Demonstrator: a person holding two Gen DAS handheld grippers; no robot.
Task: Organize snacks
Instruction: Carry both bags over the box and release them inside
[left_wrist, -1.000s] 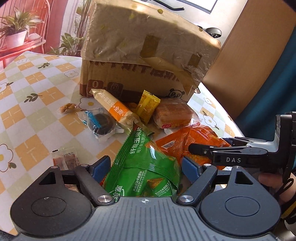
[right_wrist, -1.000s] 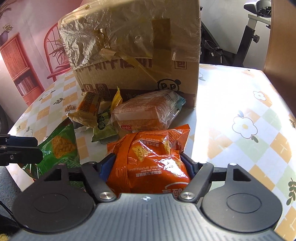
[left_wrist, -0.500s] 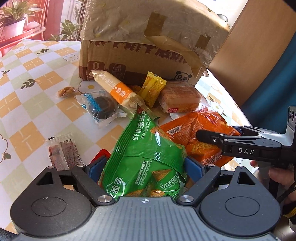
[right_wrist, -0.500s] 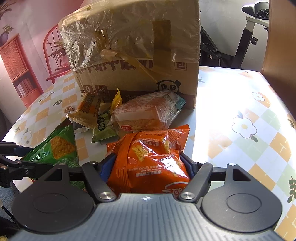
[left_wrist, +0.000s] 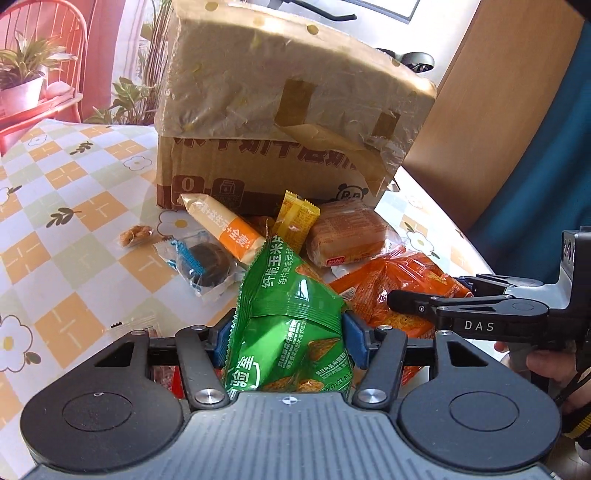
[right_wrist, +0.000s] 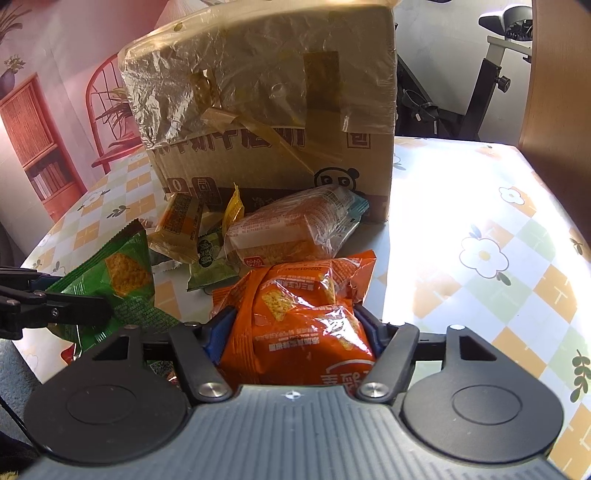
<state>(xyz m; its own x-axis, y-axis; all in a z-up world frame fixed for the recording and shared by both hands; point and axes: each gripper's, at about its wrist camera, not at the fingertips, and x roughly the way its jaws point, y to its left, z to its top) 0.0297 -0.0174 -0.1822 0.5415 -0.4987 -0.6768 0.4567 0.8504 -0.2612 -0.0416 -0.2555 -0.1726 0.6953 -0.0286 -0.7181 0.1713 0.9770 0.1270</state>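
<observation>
My left hand-held gripper (left_wrist: 288, 334) is clamped on a green corn-chip bag (left_wrist: 291, 325), its blue pads (left_wrist: 354, 341) pressing in the bag's sides so the foil buckles between them. The bag stands upright in the grip, its top pointing toward the cardboard box (left_wrist: 280, 122). My right hand-held gripper (right_wrist: 295, 330) is squeezed the same way around an orange chip bag (right_wrist: 299, 317), which bulges up between its fingers.

The two bags sit side by side at the near edge of the worktop (left_wrist: 62, 229), which wears a checked cloth with flowers. From the left wrist view, the right gripper's black arm reaches across in front of the orange bag.

Between the bags and the taped box lies a small heap of snacks: a wrapped bread loaf (right_wrist: 295, 229), an orange-and-cream bar (left_wrist: 221, 229), a small yellow packet (left_wrist: 297, 218), and a dark round cookie in clear wrap (left_wrist: 205, 264). A little nut pack (left_wrist: 135, 234) lies apart on the left. The box stands behind all of them, touching the rear of the heap.
</observation>
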